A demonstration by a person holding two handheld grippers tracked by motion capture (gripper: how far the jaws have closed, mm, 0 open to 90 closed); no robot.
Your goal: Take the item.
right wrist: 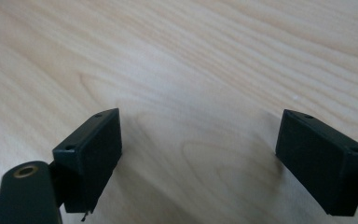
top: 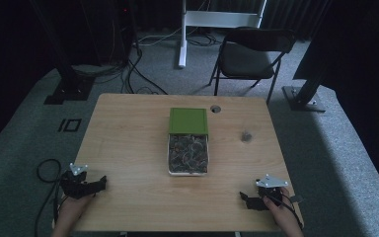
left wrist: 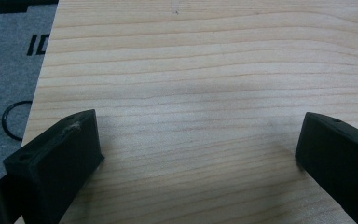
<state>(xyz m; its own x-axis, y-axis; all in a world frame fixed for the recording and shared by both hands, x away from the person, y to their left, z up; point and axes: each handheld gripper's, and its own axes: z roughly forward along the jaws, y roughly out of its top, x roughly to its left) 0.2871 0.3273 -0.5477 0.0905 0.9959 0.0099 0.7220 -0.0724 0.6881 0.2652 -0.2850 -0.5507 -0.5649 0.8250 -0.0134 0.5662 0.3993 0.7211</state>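
Observation:
A white box (top: 188, 170) full of small dark pieces sits at the table's middle, with its green lid (top: 188, 120) lying just behind it. A small dark object (top: 246, 136) lies alone to the right of the box. My left gripper (top: 101, 183) rests at the table's front left corner, held by a hand, its jaws wide apart over bare wood (left wrist: 200, 135). My right gripper (top: 244, 199) rests near the front right corner, also held by a hand. Its jaws stand wide apart with nothing between them (right wrist: 198, 140).
The wooden table (top: 128, 148) has a round cable hole (top: 215, 108) at its back edge. A black folding chair (top: 249, 57) and a white frame (top: 182, 34) stand behind the table. Black stand feet and cables lie on the grey carpet at both sides.

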